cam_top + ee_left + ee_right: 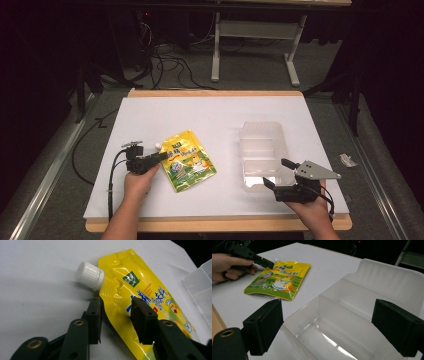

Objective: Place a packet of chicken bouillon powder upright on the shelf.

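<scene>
In the high view, a white bench (210, 115) with a wooden edge is seen from above. A yellow spouted pouch (188, 161) lies flat on it, left of centre, with its white cap (158, 146) at the upper left corner. The left gripper (161, 157) is held by the left hand (140, 181) just beside the pouch, and its tips are placed at the pouch's left edge below the cap. A clear plastic bin (261, 152) with inner dividers stands right of centre, well apart from the pouch. The right gripper (278, 173), topped by a grey three-cornered plate, is held by the right hand (312, 209) at the bin's near right corner, with its jaws spread wide.

In the left gripper view, the pouch (150, 297) is seen close, its cap (89, 275) lying on the bench (37, 277). The left gripper (117, 320) is seen part-open, one jaw on the bench beside the pouch's edge and the other over its printed face, so that the edge lies between them. Whether the pouch is pressed cannot be told.

In the right gripper view, the right gripper (329, 327) is seen wide open, with the near end of the bin (362, 305) lying between its jaws, which are apart from the walls. Farther off, the pouch (278, 281) lies flat, with the left gripper (269, 264) and left hand (229, 266) at its capped end.
</scene>
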Action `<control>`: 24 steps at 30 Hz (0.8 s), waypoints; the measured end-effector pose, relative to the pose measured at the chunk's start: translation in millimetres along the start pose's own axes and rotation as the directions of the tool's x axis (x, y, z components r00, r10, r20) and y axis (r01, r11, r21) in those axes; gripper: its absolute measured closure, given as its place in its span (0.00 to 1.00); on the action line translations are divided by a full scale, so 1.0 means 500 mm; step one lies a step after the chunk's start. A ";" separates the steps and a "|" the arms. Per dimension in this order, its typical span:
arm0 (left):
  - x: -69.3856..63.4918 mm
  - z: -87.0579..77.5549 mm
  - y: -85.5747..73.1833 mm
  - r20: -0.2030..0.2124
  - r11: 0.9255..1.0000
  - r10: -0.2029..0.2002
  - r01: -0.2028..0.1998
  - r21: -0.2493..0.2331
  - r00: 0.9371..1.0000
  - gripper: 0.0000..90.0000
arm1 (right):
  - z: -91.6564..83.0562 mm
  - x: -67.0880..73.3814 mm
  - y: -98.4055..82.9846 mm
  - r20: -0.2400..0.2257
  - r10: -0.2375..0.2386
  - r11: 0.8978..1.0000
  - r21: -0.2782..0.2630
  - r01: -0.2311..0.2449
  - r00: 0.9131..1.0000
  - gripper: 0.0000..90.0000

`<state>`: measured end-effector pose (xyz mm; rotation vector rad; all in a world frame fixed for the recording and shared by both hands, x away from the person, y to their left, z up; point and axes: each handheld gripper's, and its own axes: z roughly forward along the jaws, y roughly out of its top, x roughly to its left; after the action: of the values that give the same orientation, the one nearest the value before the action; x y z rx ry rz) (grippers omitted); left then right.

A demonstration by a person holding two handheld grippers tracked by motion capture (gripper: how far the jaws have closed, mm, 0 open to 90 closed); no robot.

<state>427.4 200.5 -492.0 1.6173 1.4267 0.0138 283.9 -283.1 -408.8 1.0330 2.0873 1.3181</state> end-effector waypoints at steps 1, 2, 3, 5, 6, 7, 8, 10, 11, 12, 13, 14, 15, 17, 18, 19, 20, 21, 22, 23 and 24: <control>0.000 0.000 0.000 0.000 1.000 0.000 0.000 0.000 1.000 0.72 | 0.000 0.000 0.000 0.000 0.000 1.000 0.000 0.000 1.000 0.12; 0.003 0.002 0.001 0.011 1.000 -0.014 0.014 0.005 1.000 0.74 | 0.001 0.000 0.000 0.002 0.004 1.000 0.004 -0.004 1.000 0.12; 0.003 0.002 0.001 0.011 1.000 -0.014 0.014 0.005 1.000 0.76 | 0.002 -0.001 0.000 0.003 0.002 1.000 0.004 -0.002 1.000 0.12; 0.002 0.003 0.001 0.012 1.000 -0.006 0.006 0.010 1.000 0.79 | 0.002 -0.001 0.000 0.005 0.004 1.000 0.006 -0.004 1.000 0.12; 0.000 0.004 0.000 0.013 1.000 -0.007 0.007 0.013 1.000 0.79 | 0.003 -0.001 -0.001 0.005 0.004 1.000 0.006 -0.004 1.000 0.12; 0.000 0.004 0.000 0.013 1.000 0.005 -0.006 0.022 1.000 0.83 | 0.003 -0.001 -0.001 0.005 0.003 1.000 0.009 -0.003 1.000 0.12; -0.002 0.004 -0.001 0.012 1.000 0.013 -0.013 0.026 1.000 0.85 | 0.003 -0.001 -0.001 0.006 0.004 1.000 0.009 -0.004 1.000 0.12; -0.012 0.006 -0.002 0.002 0.998 0.052 -0.052 0.019 0.999 0.92 | 0.001 -0.001 -0.001 0.008 -0.004 1.000 0.004 0.004 1.000 0.13; -0.015 0.006 -0.003 -0.004 0.997 0.071 -0.071 0.018 0.997 0.95 | 0.000 -0.001 -0.001 0.010 0.000 1.000 0.006 0.000 1.000 0.13; -0.019 0.005 -0.004 -0.007 0.996 0.088 -0.088 0.015 0.996 0.98 | -0.001 -0.001 -0.001 0.009 0.004 1.000 0.006 -0.004 1.000 0.13; -0.019 0.005 -0.004 -0.007 0.996 0.088 -0.088 0.015 0.996 1.00 | -0.002 -0.002 -0.001 0.010 0.006 1.000 0.004 -0.006 1.000 0.13; -0.028 0.004 -0.007 -0.030 0.993 0.121 -0.121 0.007 0.992 1.00 | -0.002 -0.003 -0.001 0.012 0.008 1.000 0.002 -0.008 1.000 0.13; -0.030 0.004 -0.008 -0.036 0.991 0.134 -0.134 0.002 0.990 1.00 | -0.003 -0.004 -0.001 0.012 0.005 1.000 0.001 -0.005 1.000 0.13; -0.034 0.002 -0.009 -0.045 0.989 0.150 -0.150 -0.008 0.988 1.00 | -0.004 -0.004 -0.001 0.012 0.002 1.000 -0.003 -0.001 1.000 0.13; -0.036 0.000 -0.010 -0.046 0.988 0.155 -0.156 -0.014 0.987 1.00 | -0.004 -0.003 -0.001 0.012 0.002 1.000 -0.003 -0.002 1.000 0.13; -0.039 -0.001 -0.011 -0.052 0.987 0.159 -0.160 -0.023 0.986 1.00 | -0.004 -0.003 -0.001 0.011 -0.001 1.000 -0.007 0.001 1.000 0.13; -0.043 -0.003 -0.012 -0.059 0.985 0.169 -0.171 -0.029 0.984 1.00 | -0.005 -0.002 -0.001 0.013 -0.002 1.000 -0.006 0.002 1.000 0.13; -0.047 -0.004 -0.012 -0.066 0.983 0.178 -0.181 -0.037 0.982 1.00 | -0.005 -0.002 -0.001 0.014 -0.004 1.000 -0.005 0.004 1.000 0.13; -0.051 -0.007 -0.013 -0.072 0.981 0.187 -0.191 -0.045 0.980 1.00 | -0.004 -0.002 -0.001 0.014 -0.003 1.000 -0.005 0.003 1.000 0.13; -0.051 -0.007 -0.013 -0.072 0.981 0.187 -0.191 -0.045 0.980 1.00 | -0.004 -0.002 -0.001 0.014 -0.003 1.000 -0.005 0.003 1.000 0.13; -0.056 -0.009 -0.014 -0.079 0.977 0.200 -0.204 -0.053 0.977 1.00 | -0.004 -0.003 -0.001 0.013 0.001 1.000 -0.007 -0.001 1.000 0.13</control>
<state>410.5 180.8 -478.6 1.7200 1.2981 0.2350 283.3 -285.7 -408.6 1.0373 2.0718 1.3150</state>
